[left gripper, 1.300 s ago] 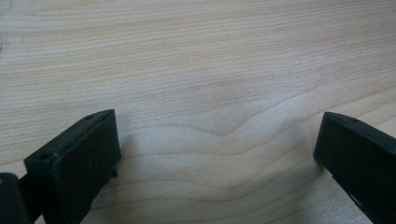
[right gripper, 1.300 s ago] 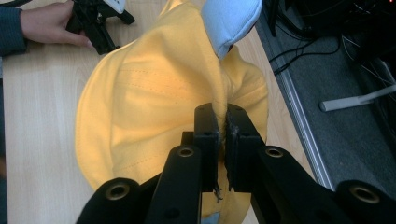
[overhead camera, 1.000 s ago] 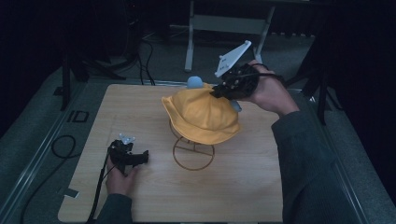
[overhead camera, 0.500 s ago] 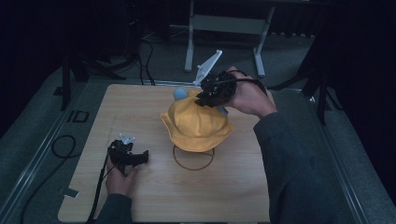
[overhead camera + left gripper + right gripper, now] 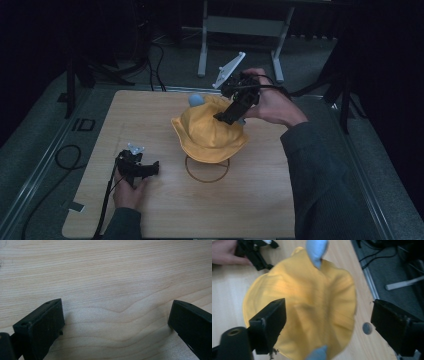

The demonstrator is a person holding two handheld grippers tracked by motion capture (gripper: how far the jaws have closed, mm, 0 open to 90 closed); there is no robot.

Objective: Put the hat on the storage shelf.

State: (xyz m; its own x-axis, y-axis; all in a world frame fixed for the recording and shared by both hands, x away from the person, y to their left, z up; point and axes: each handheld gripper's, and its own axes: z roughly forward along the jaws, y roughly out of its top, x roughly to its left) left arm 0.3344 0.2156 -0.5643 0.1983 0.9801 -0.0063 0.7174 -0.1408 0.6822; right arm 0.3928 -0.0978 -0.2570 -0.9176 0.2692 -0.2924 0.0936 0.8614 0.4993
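A yellow hat (image 5: pixel 210 134) with a pale blue knob (image 5: pixel 196 99) hangs over a wire stand whose ring base (image 5: pixel 206 170) rests on the wooden table (image 5: pixel 150 120). My right gripper (image 5: pixel 226 115) hovers over the hat's crown from the far right. Its jaws have just been opening and now stand wide. In the right gripper view the hat (image 5: pixel 312 297) lies below and between the open jaws of my right gripper (image 5: pixel 329 322), with no pad pressing on it. My left gripper (image 5: pixel 151 169) rests on the table near the left, and its view shows my left gripper (image 5: pixel 115 322) open over bare wood.
A small grey disc (image 5: pixel 367 328) lies on the table beside the hat. A cable (image 5: pixel 62 157) loops on the floor left of the table. A metal frame leg (image 5: pixel 203 45) stands behind the far edge. Bare wood stretches along the near side.
The right hand moved left from the hat's right edge to above its crown and its jaws spread apart. The hat settled lower on the stand. The left hand kept still.
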